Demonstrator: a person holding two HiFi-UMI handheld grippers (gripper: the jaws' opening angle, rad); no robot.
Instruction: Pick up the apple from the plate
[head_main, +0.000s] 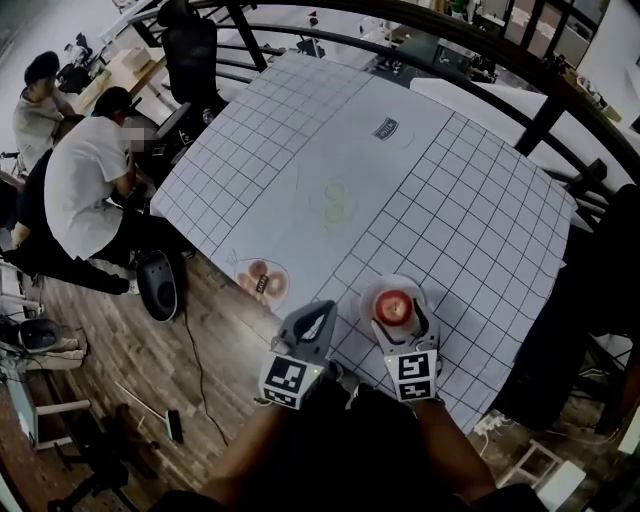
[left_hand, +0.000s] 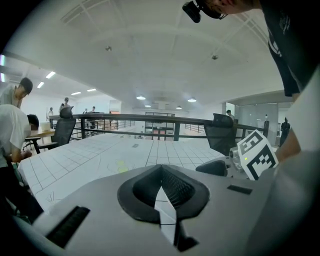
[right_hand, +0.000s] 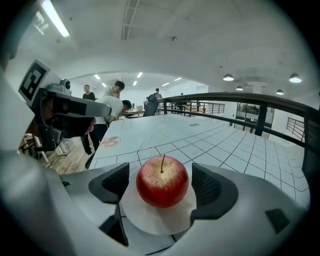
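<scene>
A red apple with its stem up sits on a small white plate near the front edge of the gridded white table. My right gripper is open, with one dark pad on each side of the apple and a thin gap between each pad and the fruit. My left gripper hangs to the left of the plate over the table's edge. Its jaws are shut with nothing between them.
A second plate with brownish food lies at the table's left front edge. A small dark label sits at the far side. People sit at desks on the left, beside a black chair. A dark railing curves behind the table.
</scene>
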